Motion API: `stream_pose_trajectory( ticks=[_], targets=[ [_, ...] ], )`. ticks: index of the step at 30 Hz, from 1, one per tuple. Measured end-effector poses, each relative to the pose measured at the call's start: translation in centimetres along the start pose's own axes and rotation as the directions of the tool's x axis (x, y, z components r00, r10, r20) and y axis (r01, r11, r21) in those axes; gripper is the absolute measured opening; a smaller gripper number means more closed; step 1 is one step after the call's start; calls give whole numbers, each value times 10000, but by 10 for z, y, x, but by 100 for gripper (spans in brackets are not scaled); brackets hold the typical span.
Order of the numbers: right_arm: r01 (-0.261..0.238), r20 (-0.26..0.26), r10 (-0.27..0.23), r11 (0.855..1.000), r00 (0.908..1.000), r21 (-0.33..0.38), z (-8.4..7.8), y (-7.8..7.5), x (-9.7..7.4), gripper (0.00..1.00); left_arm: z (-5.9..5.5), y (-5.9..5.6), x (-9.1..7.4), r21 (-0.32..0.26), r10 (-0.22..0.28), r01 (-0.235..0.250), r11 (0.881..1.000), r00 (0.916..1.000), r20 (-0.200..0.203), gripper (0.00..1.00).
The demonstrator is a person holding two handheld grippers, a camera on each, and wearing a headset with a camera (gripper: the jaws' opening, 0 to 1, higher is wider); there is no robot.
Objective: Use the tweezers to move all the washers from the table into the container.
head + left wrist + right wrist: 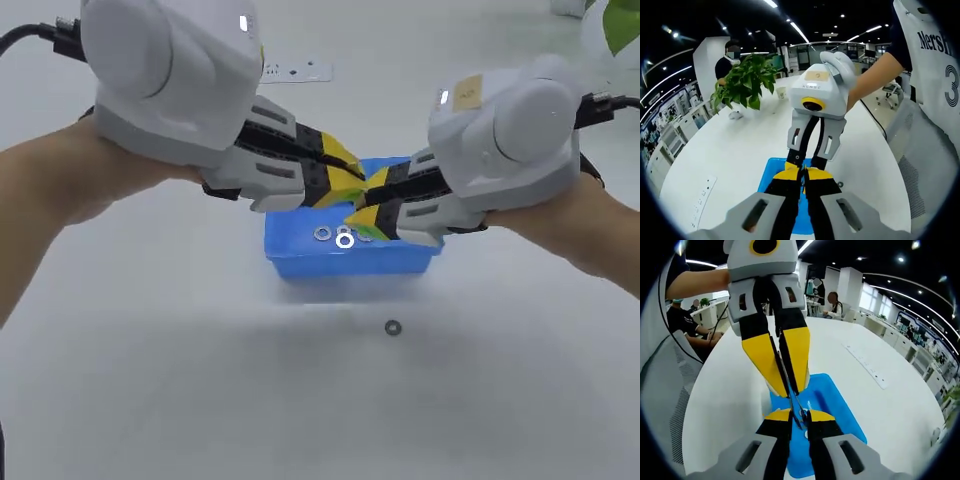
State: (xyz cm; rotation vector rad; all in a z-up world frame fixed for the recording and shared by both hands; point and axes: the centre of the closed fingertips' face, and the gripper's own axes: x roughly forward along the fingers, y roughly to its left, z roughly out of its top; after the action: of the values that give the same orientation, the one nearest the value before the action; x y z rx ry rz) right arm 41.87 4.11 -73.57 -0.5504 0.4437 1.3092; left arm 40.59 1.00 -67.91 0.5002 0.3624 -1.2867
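Left hand (100, 175): grips the left gripper (350, 180) from the left, tilting it down and right.
Right hand (560, 215): grips the right gripper (365, 212) from the right, tilted down and left; tips meet over the blue container (340, 264).
Left jaws: pressed together on the tweezers (784, 372).
Right jaws: drawn close on the tweezers' lower end.
Washers in container (345, 240): three, on its floor.
Loose washer (393, 327): on the table (200, 380), just near of the container.
Writing: "MerS" and "3" on a shirt (935, 75), cut off.
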Motion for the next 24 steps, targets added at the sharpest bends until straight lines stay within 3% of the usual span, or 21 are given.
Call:
stream_pose_trajectory(
  ticks=[5, 12, 17, 24],
  targets=[
    [-32, 185, 33, 10000, 9998, -54, 8, 8, -11, 12, 13, -11, -7, 36, 143, -144, 9999, 9997, 182, 7],
    [-85, 68, 88, 9992, 9999, -384, 10, 24, -23, 12, 25, -31, -11, 129, 129, -131, 9998, 9998, 167, 7],
    [-151, -87, 147, 9981, 9999, -599, 6, 40, -33, 12, 30, -47, -10, -1, 60, -60, 10000, 9996, 269, 7],
    [-100, -55, 99, 9998, 9999, -160, -6, 59, -41, 12, 30, -69, -3, -58, -227, 228, 9997, 9996, 161, 7]
  ],
)
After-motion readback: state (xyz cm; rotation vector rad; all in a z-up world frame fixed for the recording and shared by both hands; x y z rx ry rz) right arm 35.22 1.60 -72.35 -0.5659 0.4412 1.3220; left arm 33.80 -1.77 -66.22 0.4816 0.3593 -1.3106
